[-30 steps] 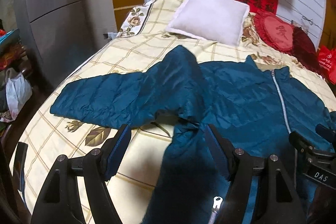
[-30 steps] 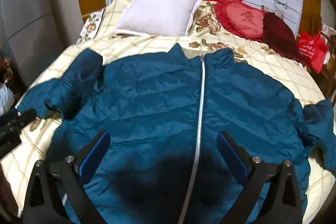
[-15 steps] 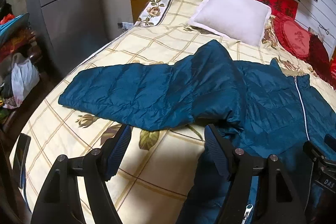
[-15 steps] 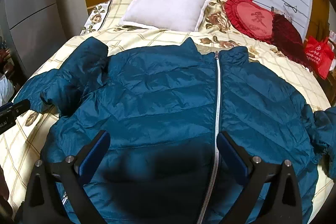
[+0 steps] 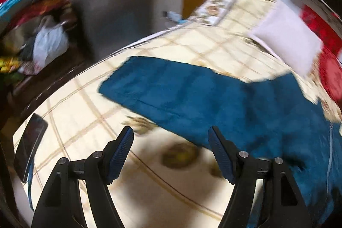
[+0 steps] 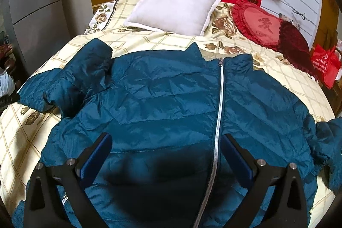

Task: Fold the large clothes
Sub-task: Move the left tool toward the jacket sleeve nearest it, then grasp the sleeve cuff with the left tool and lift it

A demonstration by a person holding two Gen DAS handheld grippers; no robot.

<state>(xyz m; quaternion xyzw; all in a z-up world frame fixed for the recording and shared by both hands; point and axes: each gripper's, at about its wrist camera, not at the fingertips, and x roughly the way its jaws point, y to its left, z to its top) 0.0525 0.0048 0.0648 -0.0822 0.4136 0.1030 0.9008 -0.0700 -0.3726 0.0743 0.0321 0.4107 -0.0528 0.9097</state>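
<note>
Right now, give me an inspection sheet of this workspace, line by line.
Surface: bed with a cream checked, flowered cover.
Job's things: blue jacket spread flat, front up, zipper closed; one sleeve stretched out to the side.
Clutter: white pillow, red heart cushion and dark red cushion at the head; a dark phone near the bed edge.
Grippers: left tool open over bare cover beside the sleeve; right tool open above the jacket's lower front. Both empty.
Cables: a thin wire on the wall.
Surroundings: grey wardrobe, red bag, piled things beside the bed.
</note>
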